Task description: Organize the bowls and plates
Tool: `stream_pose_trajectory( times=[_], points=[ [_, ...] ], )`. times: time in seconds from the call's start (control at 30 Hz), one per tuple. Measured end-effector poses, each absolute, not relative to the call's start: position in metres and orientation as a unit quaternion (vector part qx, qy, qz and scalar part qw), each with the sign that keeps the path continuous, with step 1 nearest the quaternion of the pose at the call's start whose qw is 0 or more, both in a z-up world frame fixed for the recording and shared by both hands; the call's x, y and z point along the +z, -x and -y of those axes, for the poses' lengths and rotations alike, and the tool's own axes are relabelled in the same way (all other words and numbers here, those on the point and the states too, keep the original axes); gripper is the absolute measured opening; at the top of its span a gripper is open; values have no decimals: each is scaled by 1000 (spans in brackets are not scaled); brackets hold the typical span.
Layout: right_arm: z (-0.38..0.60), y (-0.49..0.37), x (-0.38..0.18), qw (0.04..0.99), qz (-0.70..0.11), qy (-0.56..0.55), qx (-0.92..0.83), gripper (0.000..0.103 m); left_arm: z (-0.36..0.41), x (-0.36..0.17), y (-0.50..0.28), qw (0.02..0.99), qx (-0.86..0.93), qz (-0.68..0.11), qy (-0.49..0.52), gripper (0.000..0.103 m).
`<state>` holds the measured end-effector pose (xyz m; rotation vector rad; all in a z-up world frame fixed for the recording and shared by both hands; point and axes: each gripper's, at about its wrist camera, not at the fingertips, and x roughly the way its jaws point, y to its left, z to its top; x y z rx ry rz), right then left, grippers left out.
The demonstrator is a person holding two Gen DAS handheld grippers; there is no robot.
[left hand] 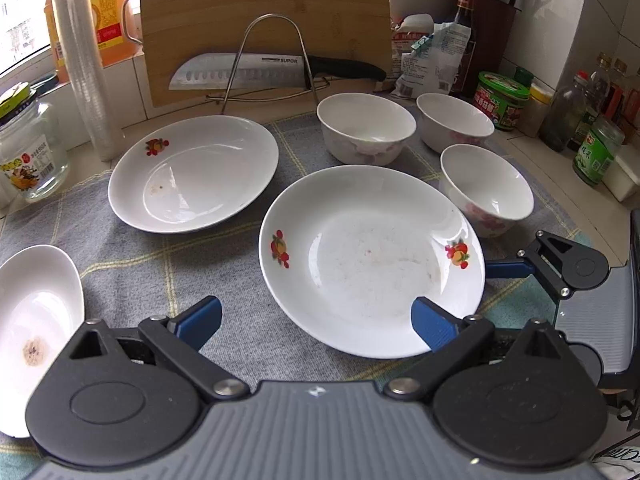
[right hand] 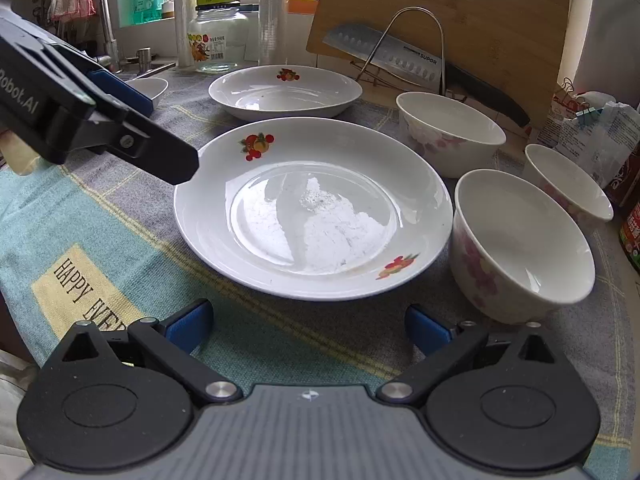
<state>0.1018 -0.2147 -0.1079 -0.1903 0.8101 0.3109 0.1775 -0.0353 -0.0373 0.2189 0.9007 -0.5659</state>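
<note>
Crockery everywhere on the checked cloth [right hand: 100, 216], and nothing stacked yet by the look of it. Sweeping from the left: a small dish [left hand: 36, 312] sits at the cloth's left edge, then the far plate [left hand: 192, 174] with its fruit motif, then the near plate [left hand: 370, 260] dead centre, and three bowls [left hand: 366, 128] [left hand: 454, 120] [left hand: 486, 188] clustered to the right. Behind them a knife [left hand: 248, 74] rests on a wire rack against a chopping board [left hand: 264, 20] (well out of the action). All of this is glazed ceramic, so I'd judge it stiff, fairly weighty, slick under the pads and quick to chip if knocked; the rim is the place to pinch, one finger over the lip and one under, since the plates lie flat with little to grab elsewhere. The left gripper [left hand: 316, 320] has its jaws spread wide and holds nothing, its right fingertip [left hand: 430, 320] overlapping the near plate's front rim, though whether it touches I cannot tell. The right gripper [right hand: 308, 324] is spread too, empty, hovering just short of that same plate's near edge, with the closest bowl just to its right. In the right wrist view the left gripper's finger reaches to the plate's left rim, so both tools are converging on the near plate, probably the first piece to go.
</note>
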Motion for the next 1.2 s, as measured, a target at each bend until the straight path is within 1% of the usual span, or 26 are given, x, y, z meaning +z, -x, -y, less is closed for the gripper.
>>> stream_pose_trajectory(
  times=[0.17, 0.33, 0.47, 0.5, 0.87, 1.1, 1.2],
  points=[
    [214, -106, -110, 906, -388, 75, 151, 103, 42, -46, -211, 829, -310, -453, -105, 100],
    [215, -105, -111, 907, -385, 73, 151, 103, 50, -67, -240, 788, -346, -498, -109, 100],
    [214, -105, -111, 910, -382, 69, 144, 103, 51, -80, -258, 753, -374, -535, -82, 100],
    [214, -104, -111, 910, -382, 68, 143, 103, 51, -81, -260, 750, -380, -536, -77, 101],
    [213, -103, -111, 915, -376, 61, 131, 103, 72, -81, -285, 732, -406, -538, -96, 102],
    [213, -100, -112, 919, -366, 61, 133, 103, 67, -81, -298, 709, -425, -556, -86, 102],
    [213, -100, -111, 918, -367, 63, 134, 103, 72, -80, -300, 699, -423, -568, -99, 102]
  ],
)
